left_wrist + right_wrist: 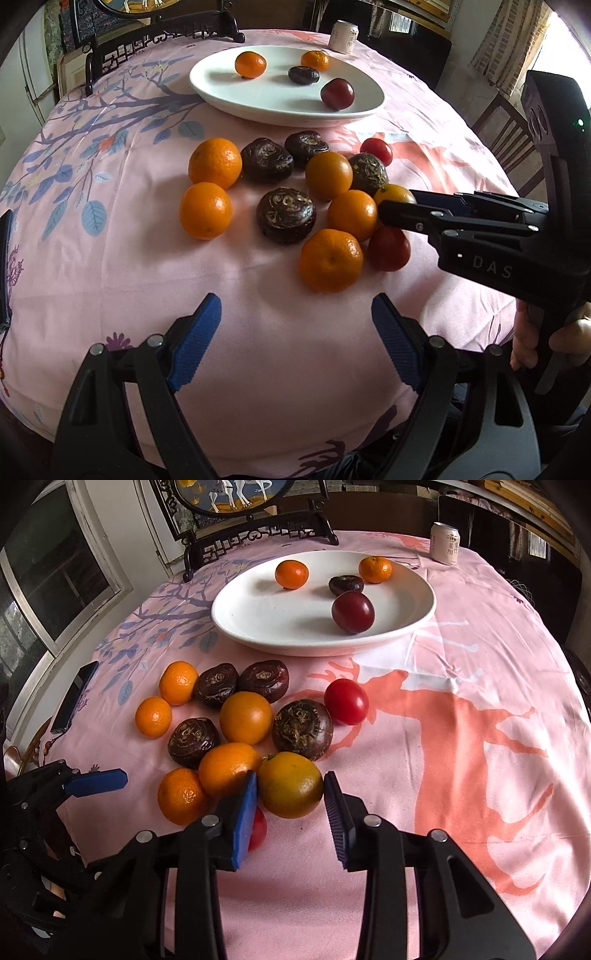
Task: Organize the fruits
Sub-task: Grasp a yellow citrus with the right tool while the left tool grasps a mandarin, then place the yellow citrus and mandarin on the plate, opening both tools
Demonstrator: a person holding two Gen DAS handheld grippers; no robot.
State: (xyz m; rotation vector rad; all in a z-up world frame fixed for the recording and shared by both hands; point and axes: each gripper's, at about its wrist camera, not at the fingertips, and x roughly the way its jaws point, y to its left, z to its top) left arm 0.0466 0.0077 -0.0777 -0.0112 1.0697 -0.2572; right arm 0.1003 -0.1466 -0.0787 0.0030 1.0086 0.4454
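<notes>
Now right gripper [290,805] fingers [245,812] flank greenish orange [290,784], untouched.

Left gripper [295,325] is held low and level, jaws spread wide. Right gripper [290,801] is reached forward, jaws parted, nothing clamped between the pads.
</notes>
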